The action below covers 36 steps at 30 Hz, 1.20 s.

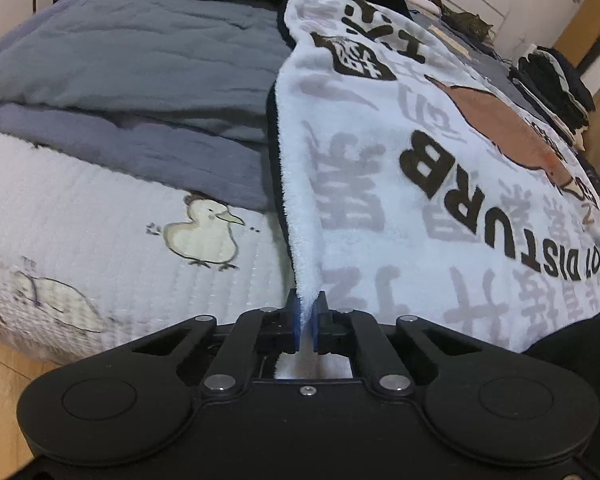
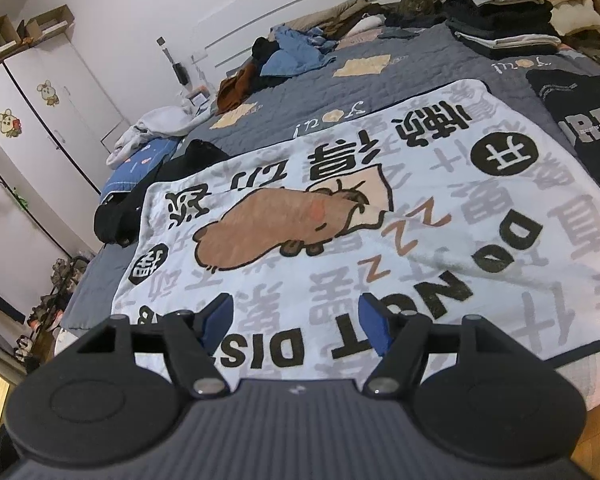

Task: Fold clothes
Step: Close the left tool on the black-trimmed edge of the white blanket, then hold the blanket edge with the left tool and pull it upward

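The left gripper (image 1: 308, 312) pinches its blue pads tight on the near edge of a white fleece blanket (image 1: 380, 168) printed with a brown sleeping animal, grey characters and bold black lettering, spread over the grey quilted bed (image 2: 300, 92). The right gripper (image 2: 296, 320) hovers wide open above it at 6 o'clock, holding nothing.

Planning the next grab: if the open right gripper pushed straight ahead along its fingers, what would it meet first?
Most likely the white printed blanket, around its black lettering just beyond the right gripper. Its jaws stand open and empty; how far above the fabric they are is unclear.
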{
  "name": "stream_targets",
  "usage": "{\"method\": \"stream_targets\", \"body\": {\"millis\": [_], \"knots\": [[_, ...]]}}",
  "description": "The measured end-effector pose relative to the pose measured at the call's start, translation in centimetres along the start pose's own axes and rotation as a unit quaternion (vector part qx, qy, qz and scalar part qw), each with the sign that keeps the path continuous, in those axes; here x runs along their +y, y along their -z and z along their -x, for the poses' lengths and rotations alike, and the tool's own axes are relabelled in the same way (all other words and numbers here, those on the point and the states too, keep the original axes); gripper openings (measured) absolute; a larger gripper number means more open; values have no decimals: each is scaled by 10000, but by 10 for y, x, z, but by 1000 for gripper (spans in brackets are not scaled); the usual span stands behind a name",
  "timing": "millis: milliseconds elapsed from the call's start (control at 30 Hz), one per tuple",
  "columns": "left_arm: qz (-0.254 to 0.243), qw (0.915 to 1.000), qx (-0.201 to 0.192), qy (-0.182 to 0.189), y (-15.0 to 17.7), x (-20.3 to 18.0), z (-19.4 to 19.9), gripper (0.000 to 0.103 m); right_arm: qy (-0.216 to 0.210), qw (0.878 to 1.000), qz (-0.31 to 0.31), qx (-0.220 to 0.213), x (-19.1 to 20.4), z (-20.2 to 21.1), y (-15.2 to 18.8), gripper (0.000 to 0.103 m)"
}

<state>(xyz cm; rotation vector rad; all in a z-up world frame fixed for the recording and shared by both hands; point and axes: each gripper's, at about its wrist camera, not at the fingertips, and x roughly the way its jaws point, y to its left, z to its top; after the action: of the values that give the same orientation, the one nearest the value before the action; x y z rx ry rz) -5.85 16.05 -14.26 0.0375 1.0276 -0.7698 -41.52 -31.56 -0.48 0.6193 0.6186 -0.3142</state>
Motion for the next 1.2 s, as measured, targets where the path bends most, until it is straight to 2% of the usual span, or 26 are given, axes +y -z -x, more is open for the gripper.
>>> {"method": "stream_targets", "body": {"millis": [300, 400, 500, 600, 633, 700, 800, 833, 867, 933, 1200], "knots": [[-153, 9993, -146, 306, -5, 14, 36, 5, -42, 9999, -118, -1, -8, -1, -7, 68], [-207, 9993, -257, 196, -7, 18, 50, 5, -36, 9999, -151, -8, -14, 1, -10, 68], [2, 9993, -376, 61, -12, 36, 64, 5, -13, 9998, -187, -29, -19, 3, -10, 68], [460, 9985, -287, 87, -13, 50, 60, 5, -28, 9997, -235, -22, -24, 2, -9, 69], [486, 9986, -202, 40, -13, 48, 55, 6, -22, 9997, -242, -22, -25, 2, -9, 69], [206, 9995, -45, -215, -10, 36, 44, 8, -5, 9996, -269, 1, -28, 0, -9, 69], [79, 9992, 174, -357, -6, 32, 38, 13, 27, 9997, -260, 1, -30, 1, -7, 69], [174, 9990, 188, -376, -3, 35, 39, 21, 36, 9997, -258, 1, -31, 1, -7, 69], [268, 9987, 198, -394, -1, 38, 40, 35, 48, 9996, -284, -2, -33, 1, -6, 69], [387, 9984, 38, -419, 8, 48, 49, 56, 71, 9994, -339, -10, -36, 2, -4, 69], [995, 9949, -101, -163, 44, 60, 51, 56, 9, 9991, -419, 63, -37, -9, 3, 69]]}}
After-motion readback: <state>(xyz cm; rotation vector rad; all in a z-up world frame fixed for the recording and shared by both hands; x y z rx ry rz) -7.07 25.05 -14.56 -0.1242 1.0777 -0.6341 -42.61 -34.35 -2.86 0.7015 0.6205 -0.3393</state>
